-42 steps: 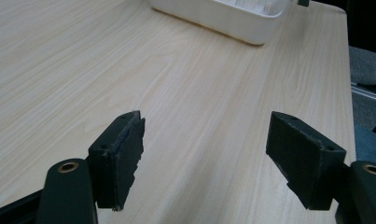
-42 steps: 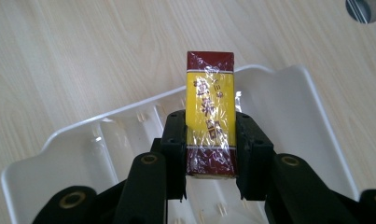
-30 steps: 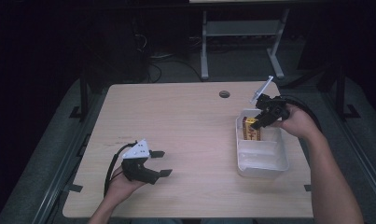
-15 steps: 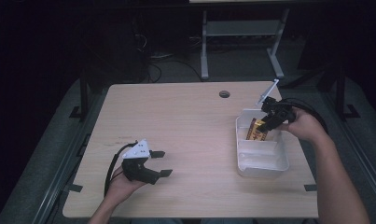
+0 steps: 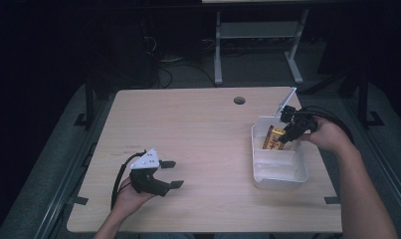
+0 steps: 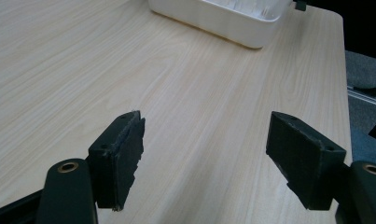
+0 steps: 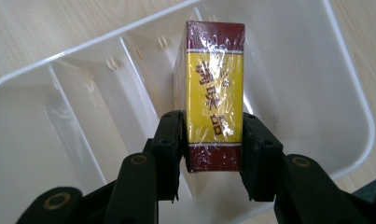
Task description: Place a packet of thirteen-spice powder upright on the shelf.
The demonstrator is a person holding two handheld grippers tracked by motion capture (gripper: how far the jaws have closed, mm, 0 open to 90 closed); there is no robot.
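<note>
R gripper (image 7: pixel 212 154) clamped on yellow-maroon box (image 7: pixel 215 88), held over far compartment of white divided tray (image 5: pixel 267 175) at table's 3 o'clock. Likely placing box. Best kept clear of divider wall (image 7: pixel 139 84) at box's 9 o'clock, lowered level, let go only once bottom seats. L gripper (image 6: pixel 209 158) spread wide, nothing between jaws, idle at 7 o'clock on wooden table (image 5: pixel 203 129).

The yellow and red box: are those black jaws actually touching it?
Touching. In the right gripper view, the right gripper has both jaws pressed flat against the sides of the box, no gap, over the white tray.
</note>
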